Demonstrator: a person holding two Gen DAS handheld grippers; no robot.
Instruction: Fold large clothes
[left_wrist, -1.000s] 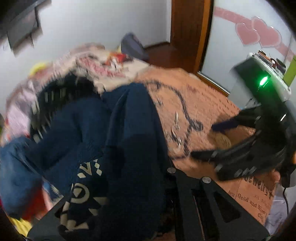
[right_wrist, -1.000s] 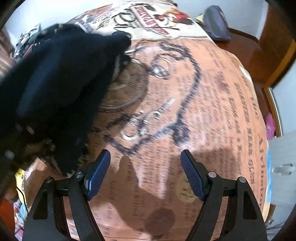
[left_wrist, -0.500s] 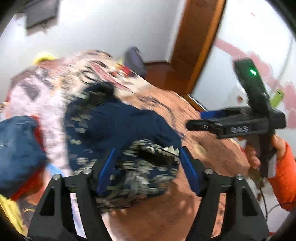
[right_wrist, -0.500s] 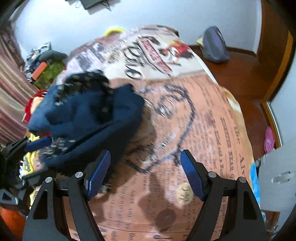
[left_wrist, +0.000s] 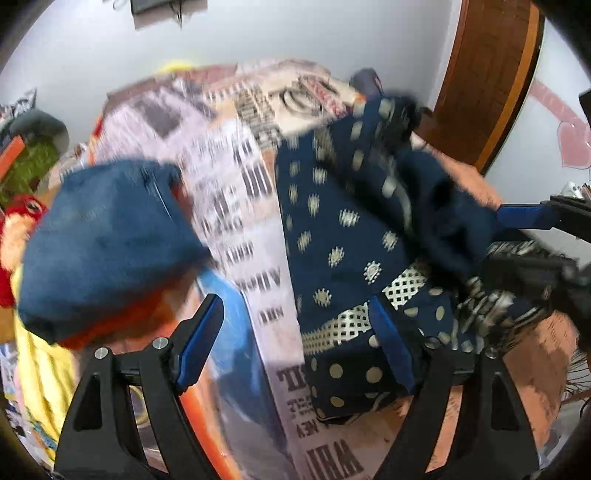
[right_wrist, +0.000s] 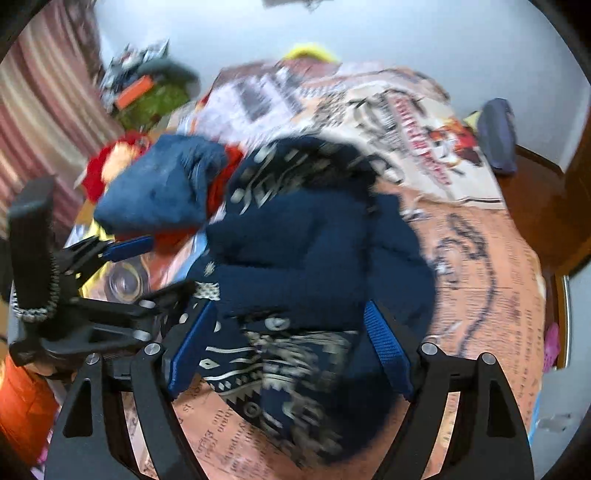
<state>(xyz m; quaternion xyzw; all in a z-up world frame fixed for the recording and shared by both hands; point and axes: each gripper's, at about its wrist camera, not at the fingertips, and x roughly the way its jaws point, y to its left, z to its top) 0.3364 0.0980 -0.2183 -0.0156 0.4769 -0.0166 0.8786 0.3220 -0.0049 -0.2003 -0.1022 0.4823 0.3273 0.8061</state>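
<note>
Both grippers' fingers opening wide, released; navy garment lies btwn, ungripped.

**Materials and surface finishes**

Navy garment: soft matt cloth with pale woven patterns. Folded blue denim: coarse, matt. Bedspread: printed matt fabric. Gripper frames: matt black plastic with metal screws; fingers faced with ribbed blue pads. Door frame: glossy wood.

Motion blur smears the navy patterned garment and the bedspread print (text unreadable). Left-wrist view: right gripper cut off at the frame edge. Clutter by the curtain too blurred to identify.
</note>
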